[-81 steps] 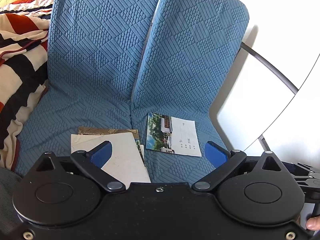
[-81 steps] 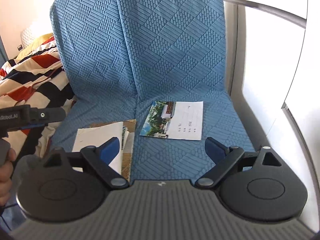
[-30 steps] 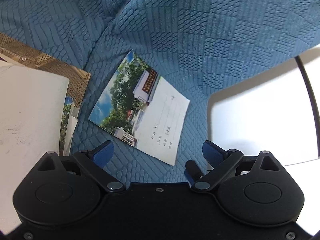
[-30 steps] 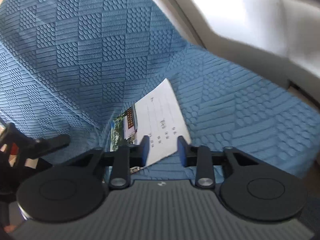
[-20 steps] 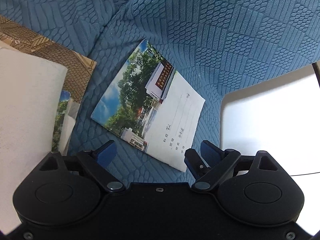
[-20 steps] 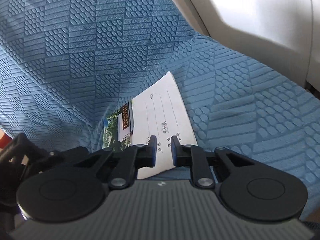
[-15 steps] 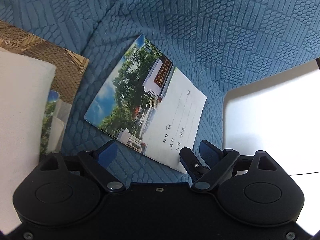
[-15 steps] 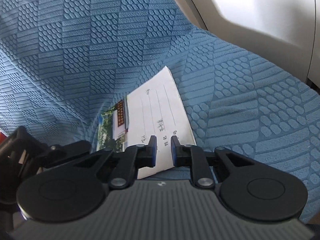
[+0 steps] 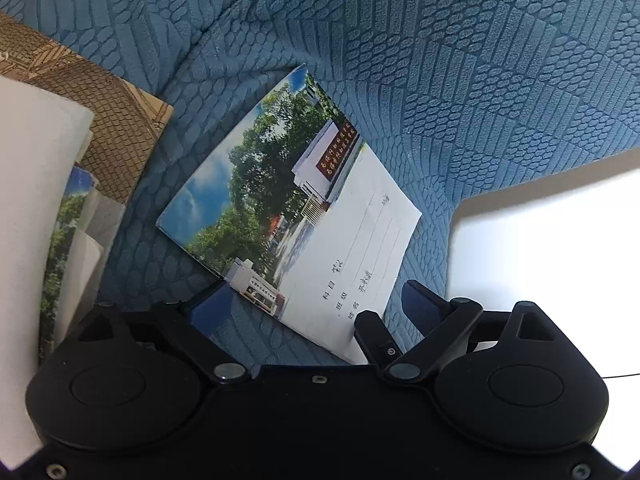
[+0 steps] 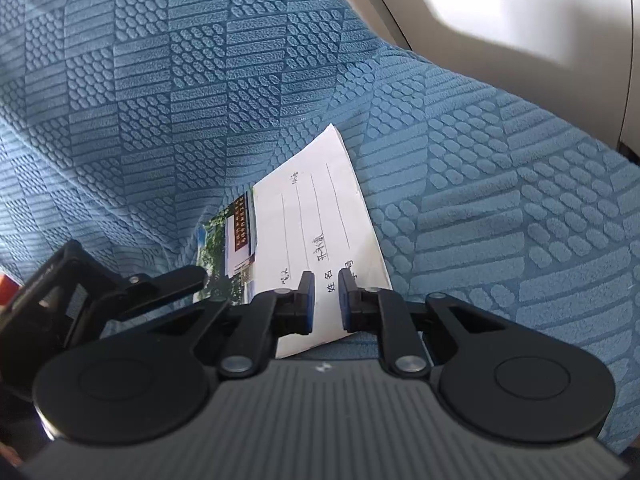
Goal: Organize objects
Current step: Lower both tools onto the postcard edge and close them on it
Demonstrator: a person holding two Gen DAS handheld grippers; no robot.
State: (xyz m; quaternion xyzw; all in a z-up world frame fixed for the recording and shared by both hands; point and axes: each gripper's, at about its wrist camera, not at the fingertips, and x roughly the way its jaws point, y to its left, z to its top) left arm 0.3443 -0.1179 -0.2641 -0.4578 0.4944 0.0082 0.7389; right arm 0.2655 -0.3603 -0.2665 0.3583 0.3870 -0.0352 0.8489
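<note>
Our right gripper (image 10: 325, 295) is nearly clenched over the booklet's (image 10: 320, 232) white corner. Our left gripper (image 9: 316, 302) stays released above it.

Both wrist views close, angled down at blue seat cover (image 9: 440, 80); both share booklet (image 9: 304, 224).

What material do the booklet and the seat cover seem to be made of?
Booklet: looks like thin paper or light card with a smooth, perhaps slightly glossy printed cover; it lies flat, with a photo and ruled lines. Seat cover: apparently a stretchy knit fabric, matte blue, with raised geometric blocks and soft folds.
</note>
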